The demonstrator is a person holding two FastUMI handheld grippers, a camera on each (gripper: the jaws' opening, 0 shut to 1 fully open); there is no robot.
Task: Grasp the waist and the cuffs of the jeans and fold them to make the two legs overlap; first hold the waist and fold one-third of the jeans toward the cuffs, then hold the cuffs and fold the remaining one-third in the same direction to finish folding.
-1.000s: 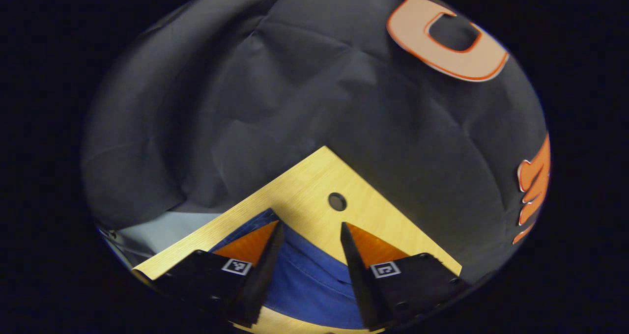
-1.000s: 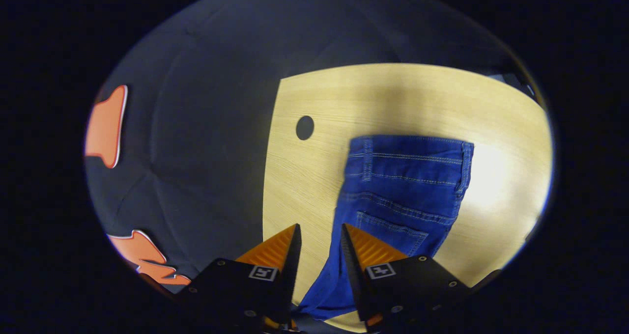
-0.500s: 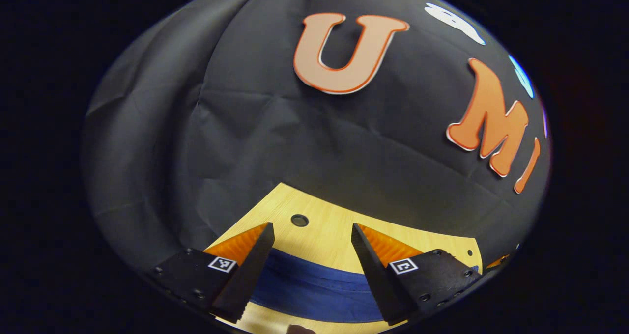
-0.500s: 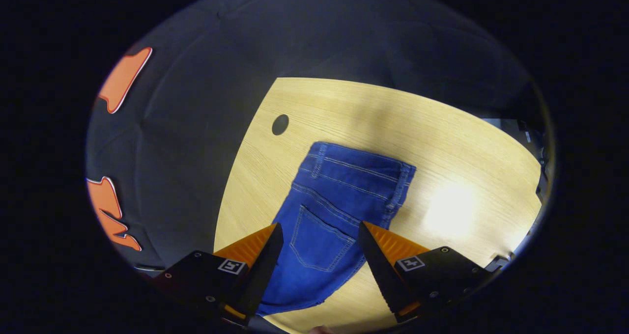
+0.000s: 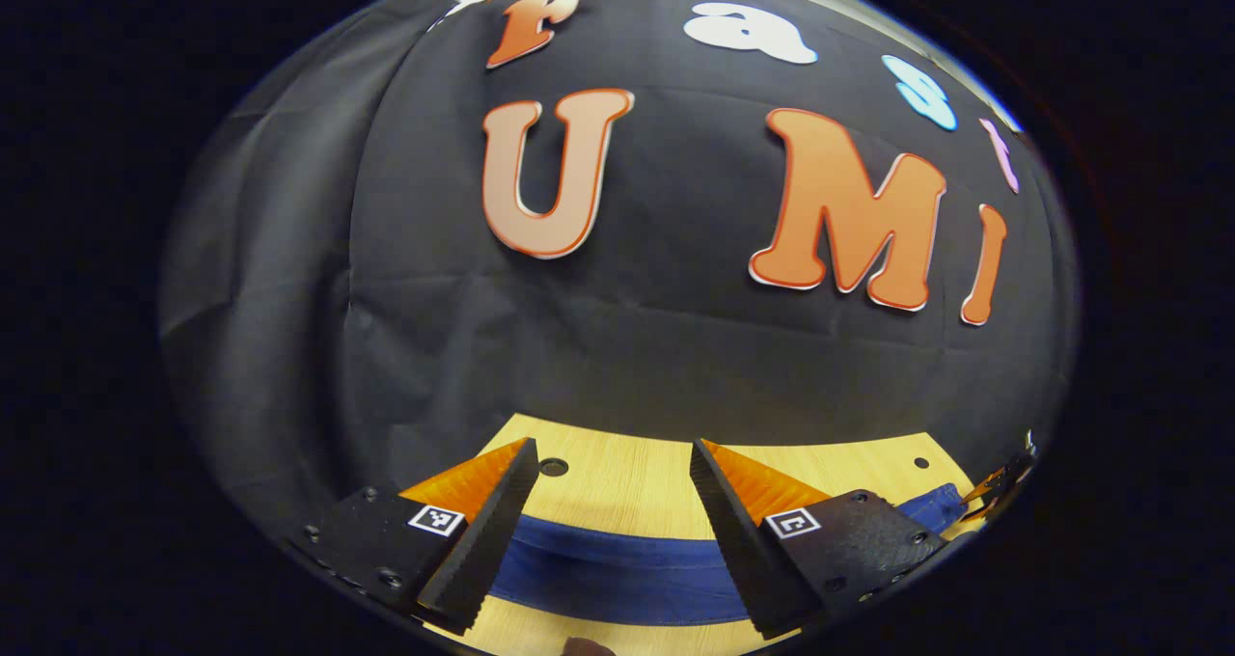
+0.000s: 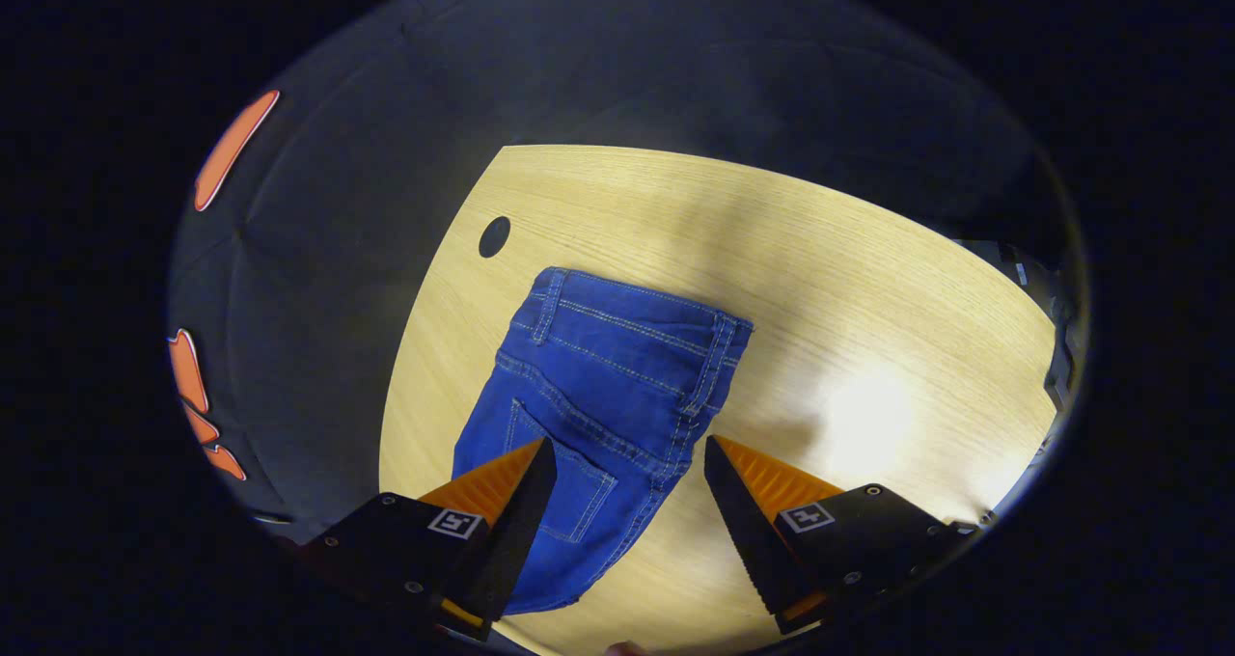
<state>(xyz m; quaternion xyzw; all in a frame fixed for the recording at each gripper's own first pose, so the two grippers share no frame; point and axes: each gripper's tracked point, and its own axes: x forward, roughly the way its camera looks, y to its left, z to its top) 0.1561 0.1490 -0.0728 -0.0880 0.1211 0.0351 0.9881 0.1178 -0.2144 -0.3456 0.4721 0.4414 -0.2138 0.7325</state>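
In the right gripper view, the right gripper hung above the table with its two fingers spread wide and nothing between them. Between and below those fingers lay the jeans, folded into a compact blue bundle on the wooden table. A back pocket showed nearest the gripper, partly hidden behind the left-hand finger. Farther off, the waistband with its belt loops formed the far edge of the bundle. The denim lay flat, tilted a little across the view, with its lower corner reaching toward the near table edge. Beyond the waistband, near the table's far corner, a round dark hole sat in the wood, apart from the jeans. A bright patch of light fell on the bare wood to the right of the bundle. The black cloth wall rose behind the table.

In the left gripper view, the left gripper was likewise held apart, its fingers gripping nothing. Just beyond and below the fingertips, a blue strip of the jeans ran across the table. Past it lay bare wood with a small round hole close to the left-hand fingertip. At the right rim of that view, part of another gripper peeked in beside the denim's end; whether it was spread or closed could not be told from there. The cloth wall stood farthest back.
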